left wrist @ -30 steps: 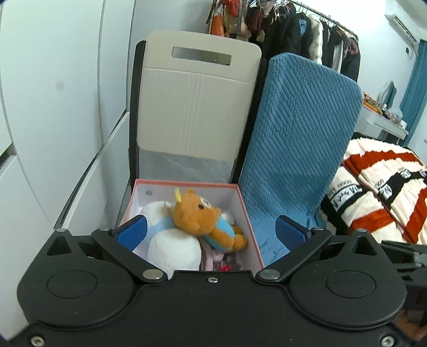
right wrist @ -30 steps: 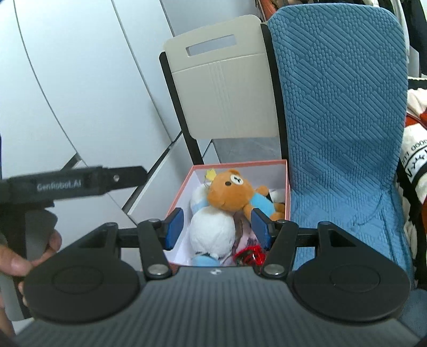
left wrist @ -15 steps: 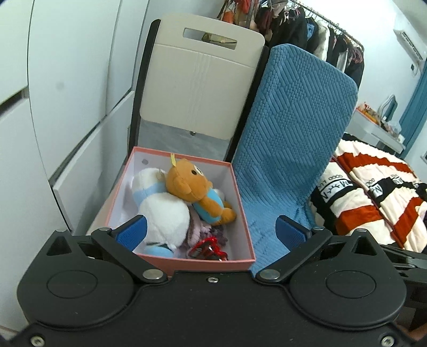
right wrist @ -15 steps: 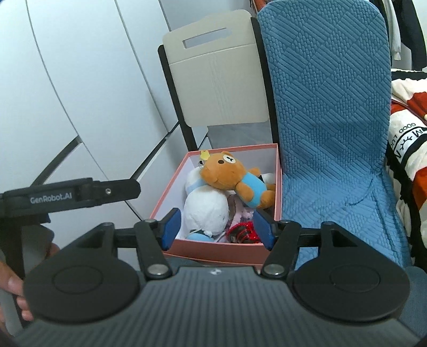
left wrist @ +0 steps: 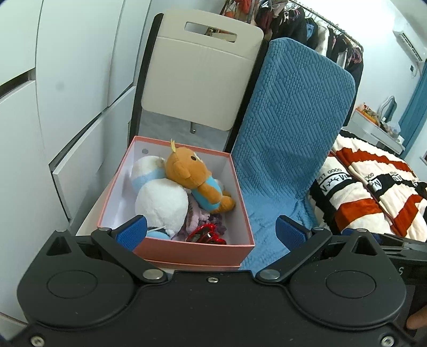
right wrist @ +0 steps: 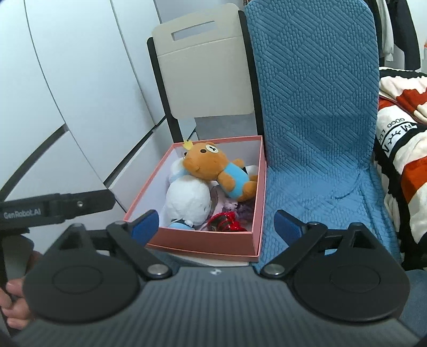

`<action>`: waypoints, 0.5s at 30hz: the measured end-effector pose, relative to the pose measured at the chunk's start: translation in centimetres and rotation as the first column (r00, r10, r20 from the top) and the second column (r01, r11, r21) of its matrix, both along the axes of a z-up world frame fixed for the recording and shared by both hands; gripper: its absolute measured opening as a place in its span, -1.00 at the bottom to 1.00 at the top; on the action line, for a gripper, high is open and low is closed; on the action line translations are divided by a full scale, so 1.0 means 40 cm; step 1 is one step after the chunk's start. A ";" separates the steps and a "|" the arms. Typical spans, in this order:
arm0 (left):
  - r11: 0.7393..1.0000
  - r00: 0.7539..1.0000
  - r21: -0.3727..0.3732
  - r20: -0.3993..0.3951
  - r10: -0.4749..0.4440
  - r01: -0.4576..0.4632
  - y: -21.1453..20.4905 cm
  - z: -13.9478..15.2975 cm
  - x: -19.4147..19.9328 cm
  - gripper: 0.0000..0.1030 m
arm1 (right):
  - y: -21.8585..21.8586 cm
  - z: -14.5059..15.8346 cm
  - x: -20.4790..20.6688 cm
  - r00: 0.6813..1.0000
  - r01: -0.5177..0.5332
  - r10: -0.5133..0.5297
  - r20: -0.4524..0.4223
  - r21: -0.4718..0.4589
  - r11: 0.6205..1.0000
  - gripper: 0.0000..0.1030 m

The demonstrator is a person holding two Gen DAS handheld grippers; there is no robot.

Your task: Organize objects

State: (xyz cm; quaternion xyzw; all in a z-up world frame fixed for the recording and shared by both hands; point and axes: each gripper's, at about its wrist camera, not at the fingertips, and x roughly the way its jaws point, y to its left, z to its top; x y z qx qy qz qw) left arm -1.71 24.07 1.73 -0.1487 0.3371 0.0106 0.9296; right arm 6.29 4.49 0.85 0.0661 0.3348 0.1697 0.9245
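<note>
A pink box (left wrist: pixel 197 251) (right wrist: pixel 205 244) stands on a cream chair seat. In it lie an orange teddy bear in a blue shirt (left wrist: pixel 194 178) (right wrist: pixel 213 165), a white plush (left wrist: pixel 160 202) (right wrist: pixel 188 202), purple fabric (left wrist: pixel 197 219) and a red shiny item (left wrist: pixel 206 236) (right wrist: pixel 225 221). My left gripper (left wrist: pixel 212 231) is open and empty, just in front of and above the box. My right gripper (right wrist: pixel 216 225) is open and empty, also in front of the box.
A cream chair back (left wrist: pixel 202 69) rises behind the box. A blue padded seat (left wrist: pixel 291 128) (right wrist: pixel 315 106) stands right of it. White cabinet doors (left wrist: pixel 66 80) are on the left. A striped blanket (left wrist: pixel 373 192) lies at right, with a clothes rack (left wrist: pixel 307 21) behind.
Both grippers have pulled back and risen, so the whole box now shows. The right gripper's fingers have spread wider. The toys have not moved.
</note>
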 end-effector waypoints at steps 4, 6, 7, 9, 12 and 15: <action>1.000 1.000 0.009 -0.010 -0.004 0.004 -0.003 -0.009 -0.008 0.99 | -0.006 0.007 -0.006 1.000 0.002 -0.003 0.003 0.016 1.000 0.84; 0.999 1.000 0.029 0.009 -0.014 0.014 -0.008 -0.011 -0.017 0.99 | -0.010 0.010 -0.007 1.000 0.008 -0.008 0.002 0.019 1.000 0.84; 0.999 1.000 0.040 0.010 -0.012 0.012 -0.011 -0.012 -0.020 0.99 | -0.012 0.010 -0.006 1.000 0.011 -0.011 0.001 0.022 1.000 0.84; 0.999 1.000 0.040 0.005 -0.010 0.010 -0.011 -0.015 -0.024 0.99 | -0.016 0.009 -0.007 1.000 0.014 -0.014 -0.007 0.030 0.999 0.84; 1.000 1.000 0.015 0.000 -0.005 0.005 -0.004 -0.016 -0.027 0.99 | -0.015 0.007 -0.011 1.000 0.018 -0.018 -0.005 0.022 1.000 0.84; 1.000 1.000 0.014 0.003 0.012 -0.012 0.002 -0.013 -0.029 0.99 | -0.016 0.006 -0.013 1.000 0.016 -0.016 -0.006 0.026 1.000 0.84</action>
